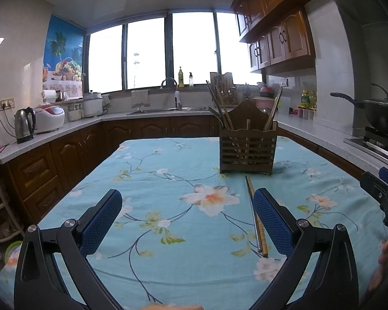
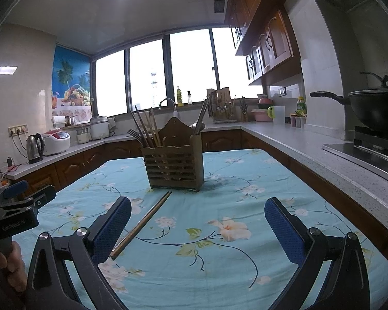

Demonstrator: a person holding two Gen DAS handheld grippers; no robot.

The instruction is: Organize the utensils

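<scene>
Chopsticks [image 1: 256,219] lie loose mid-frame on the worktop [image 1: 168,170], probably bound for the holder [image 1: 247,149]; left tongs [image 1: 187,222] and right tongs [image 2: 198,228] both spread, gripping nothing yet

We count one wooden utensil holder [image 2: 174,165] on the table, two chopsticks [image 2: 139,226] lying loose in front of it, and two grippers. Can't get a solid count on the utensils crammed inside.
</scene>
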